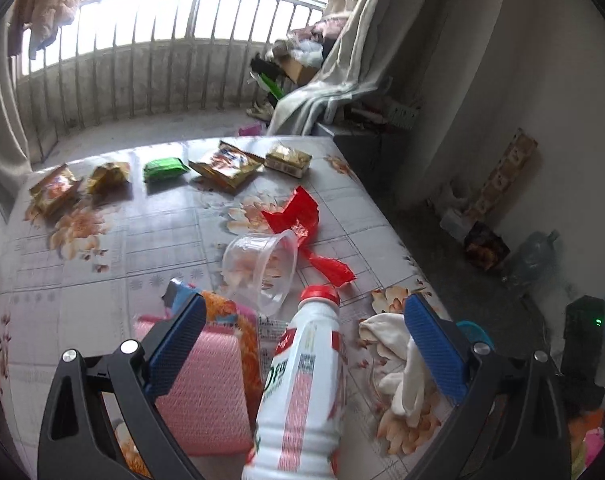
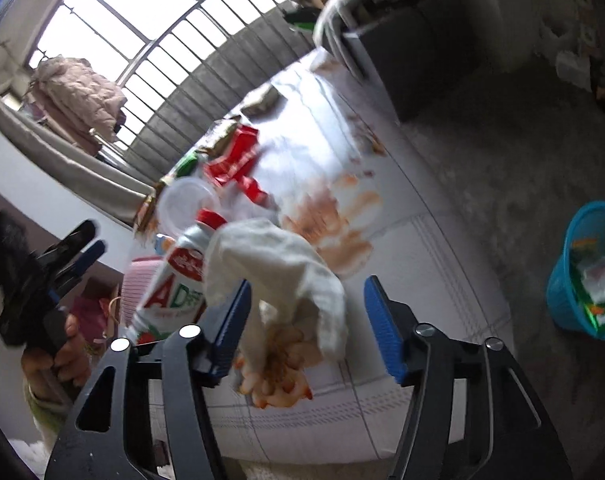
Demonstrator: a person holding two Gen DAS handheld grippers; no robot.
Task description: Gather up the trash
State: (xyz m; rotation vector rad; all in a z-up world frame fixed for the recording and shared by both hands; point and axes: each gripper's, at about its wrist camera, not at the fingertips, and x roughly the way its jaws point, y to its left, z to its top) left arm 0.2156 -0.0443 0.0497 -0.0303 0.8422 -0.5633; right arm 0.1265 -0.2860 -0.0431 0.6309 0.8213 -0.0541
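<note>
Both grippers stand released: the left gripper (image 1: 304, 330) straddles the white bottle (image 1: 302, 384) with daylight either side of it, and the right gripper (image 2: 304, 326) brackets the crumpled white tissue (image 2: 278, 268) without its pads pressing. The tissue lies at the table's (image 2: 422, 264) near edge, just right of the bottle, with the clear cup (image 1: 262, 270) and red wrapper (image 1: 296, 214) farther off. Recommended: settle the right gripper lower over the bulk of the tissue before closing, then carry it right to the blue bin (image 2: 590, 272) on the floor.
</note>
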